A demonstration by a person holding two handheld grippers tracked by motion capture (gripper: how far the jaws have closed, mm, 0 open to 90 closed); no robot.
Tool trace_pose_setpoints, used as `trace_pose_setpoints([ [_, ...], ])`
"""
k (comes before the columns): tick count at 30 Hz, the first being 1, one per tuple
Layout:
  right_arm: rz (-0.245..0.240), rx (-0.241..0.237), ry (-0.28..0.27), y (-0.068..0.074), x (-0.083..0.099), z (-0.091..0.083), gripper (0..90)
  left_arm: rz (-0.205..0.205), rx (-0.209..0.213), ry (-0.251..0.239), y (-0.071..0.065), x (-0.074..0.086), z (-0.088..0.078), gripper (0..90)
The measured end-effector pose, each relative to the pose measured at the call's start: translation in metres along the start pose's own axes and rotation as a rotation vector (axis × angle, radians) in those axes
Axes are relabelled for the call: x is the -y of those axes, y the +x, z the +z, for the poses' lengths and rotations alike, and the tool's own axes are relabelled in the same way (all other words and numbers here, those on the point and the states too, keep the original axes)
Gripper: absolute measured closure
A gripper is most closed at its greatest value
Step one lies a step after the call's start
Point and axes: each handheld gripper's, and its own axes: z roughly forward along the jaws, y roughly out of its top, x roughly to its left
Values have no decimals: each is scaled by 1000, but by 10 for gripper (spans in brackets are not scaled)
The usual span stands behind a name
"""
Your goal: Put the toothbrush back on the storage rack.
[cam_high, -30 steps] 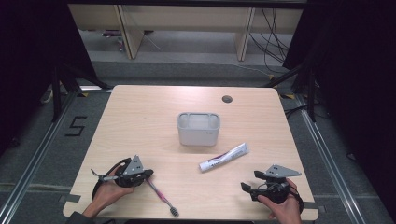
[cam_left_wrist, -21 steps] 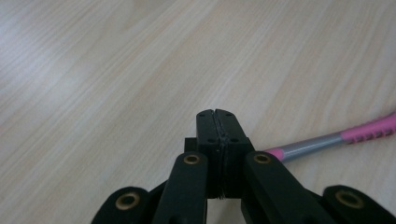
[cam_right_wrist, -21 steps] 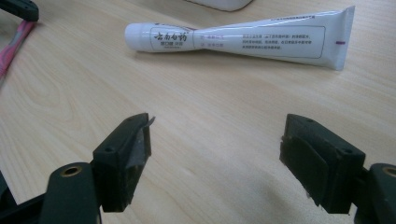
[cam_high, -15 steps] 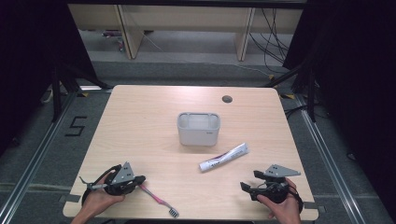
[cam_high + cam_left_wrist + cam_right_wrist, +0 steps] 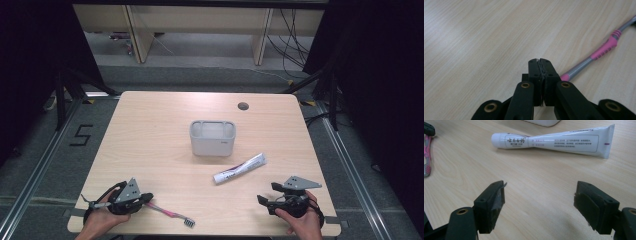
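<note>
Left tongs (image 5: 144, 199) low (pinched), level.

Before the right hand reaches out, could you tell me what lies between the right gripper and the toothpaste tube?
Nothing: in the right gripper view, bare table separates the right gripper from the toothpaste tube.

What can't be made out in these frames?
- Toothbrush handle end: left gripper view, hidden behind the shut jaws of the left gripper, so contact cannot be told.
- Toothbrush head: right gripper view, cut off by the left edge.
- Caddy contents: high view, walls hide the inside.
- Toothpaste small print: right gripper view, too small.
</note>
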Motion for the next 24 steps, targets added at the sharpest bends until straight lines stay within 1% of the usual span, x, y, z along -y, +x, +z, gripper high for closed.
trace_pose_setpoints([
  [1, 4, -4, 10, 0, 0, -1, 252, 6, -2, 7, -1, 0, -2, 872],
  [2, 1, 0, 7, 0, -1, 0, 252, -12, 2, -6, -2, 1, -2, 872],
  [3, -16, 5, 5, -1, -1, 0, 252, -7, 8, -6, -3, 1, -3, 872],
  [4, 12, -3, 17, 0, 0, 0, 252, -14, 6, -10, -5, 2, -4, 871],
  [5, -1, 6, 9, 0, 0, 0, 252, -10, 8, -5, -6, 3, -5, 870],
  [6, 7, -3, 10, 0, 0, -1, 252, -15, 14, -9, -7, 3, -5, 870],
  [7, -2, 4, 5, 0, -1, 0, 252, -6, 13, 1, -7, 3, -6, 869],
  [8, -20, 11, 2, -2, -1, 0, 252, -22, 12, -5, -9, 4, -6, 868],
  [9, -16, 5, 5, -2, -1, 0, 252, -19, 12, -8, -10, 4, -6, 865],
  [10, 10, -1, 12, 0, 0, 0, 252, -13, 11, -5, -10, 3, -8, 861],
  [11, 5, -1, 8, 0, -1, -1, 252, -21, 14, -13, -10, 3, -9, 858],
  [12, -21, 12, 1, -2, -1, -1, 252, -25, 8, -6, -9, 2, -11, 853],
  [13, -18, 12, 2, -2, -1, 0, 253, -24, 2, -15, -9, 2, -11, 850],
  [14, 3, 4, 1, -1, -1, 0, 252, -31, -2, -9, -8, 1, -14, 843],
  [15, -5, 4, 8, -3, 0, 0, 252, -35, -4, -10, -8, 0, -15, 830],
  [16, 28, 0, 17, 0, 0, -1, 252, -48, -5, -11, -9, -1, -17, 814],
  [17, -3, 4, 3, -1, -1, -1, 252, -40, -4, -4, -8, -2, -19, 799],
  [18, -16, 10, -1, -2, -1, -1, 252, -38, 1, 4, -8, -3, -20, 785],
  [20, -18, 11, -1, -2, -1, 0, 252, -21, -12, 29, -8, -8, -24, 748],
  [21, -18, 12, 0, -2, -1, 0, 252, -20, -4, 34, -9, -11, -25, 725],
  [22, -9, 11, 5, -2, -1, 0, 252, -6, 3, 54, -9, -13, -26, 705],
  [23, -19, 10, 5, -2, -1, 0, 252, 12, 7, 64, -9, -15, -27, 690],
  [24, -20, 11, 4, -3, -1, 0, 252, 12, 7, 64, -9, -15, -27, 671],
])
